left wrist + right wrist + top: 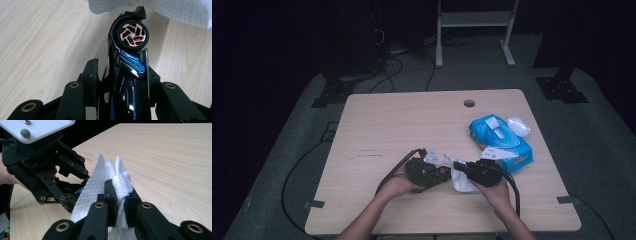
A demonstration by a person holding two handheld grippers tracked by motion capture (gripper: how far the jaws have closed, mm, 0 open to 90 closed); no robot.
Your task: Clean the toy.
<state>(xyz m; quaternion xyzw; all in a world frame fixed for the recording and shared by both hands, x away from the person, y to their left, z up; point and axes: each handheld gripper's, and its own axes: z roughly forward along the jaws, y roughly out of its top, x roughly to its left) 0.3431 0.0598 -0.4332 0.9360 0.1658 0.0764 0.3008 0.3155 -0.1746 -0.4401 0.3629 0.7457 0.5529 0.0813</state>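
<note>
While the toy car (130,72) is clamped between the left gripper (120,75) jaws, wheel end jutting beyond the fingertips, the wipe (117,182) is pinched tight in the right gripper (120,192), just beside it. The wipe should be drawn along the glossy body (lightly, probably), with the clamp kept firm

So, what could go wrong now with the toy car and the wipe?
The left gripper clamps the glossy toy car only at its narrow body, so wiping pressure might make it slip or twist. The right gripper pinches a bunched wipe whose loose flap may snag on the wheel.
</note>
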